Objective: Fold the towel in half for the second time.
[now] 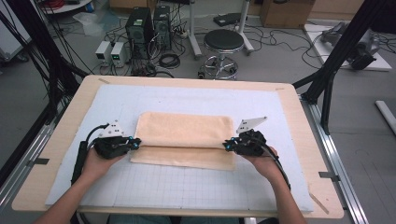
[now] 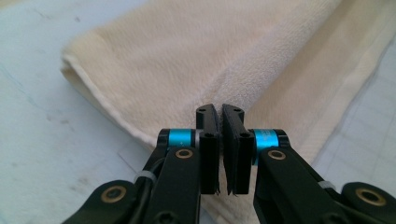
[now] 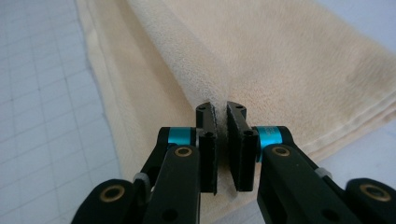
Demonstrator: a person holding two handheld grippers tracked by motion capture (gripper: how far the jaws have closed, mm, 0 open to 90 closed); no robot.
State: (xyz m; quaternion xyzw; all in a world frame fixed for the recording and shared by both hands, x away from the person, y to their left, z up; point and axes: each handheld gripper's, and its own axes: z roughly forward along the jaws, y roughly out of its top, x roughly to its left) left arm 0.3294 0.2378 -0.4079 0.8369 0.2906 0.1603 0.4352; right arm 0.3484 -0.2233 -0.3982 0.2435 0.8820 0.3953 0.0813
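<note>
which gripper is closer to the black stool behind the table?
Right. The right gripper pinches the towel at its right end, below and slightly right of the stool. The left gripper pinches the towel's left end, farther off to the left.

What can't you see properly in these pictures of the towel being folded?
- High view: the towel edges where the left gripper and right gripper pinch it are too small to make out.
- Left gripper view: the towel's far end is cut off by the picture edge.
- Right gripper view: the shut jaws hide the cloth pinched between them.
</note>
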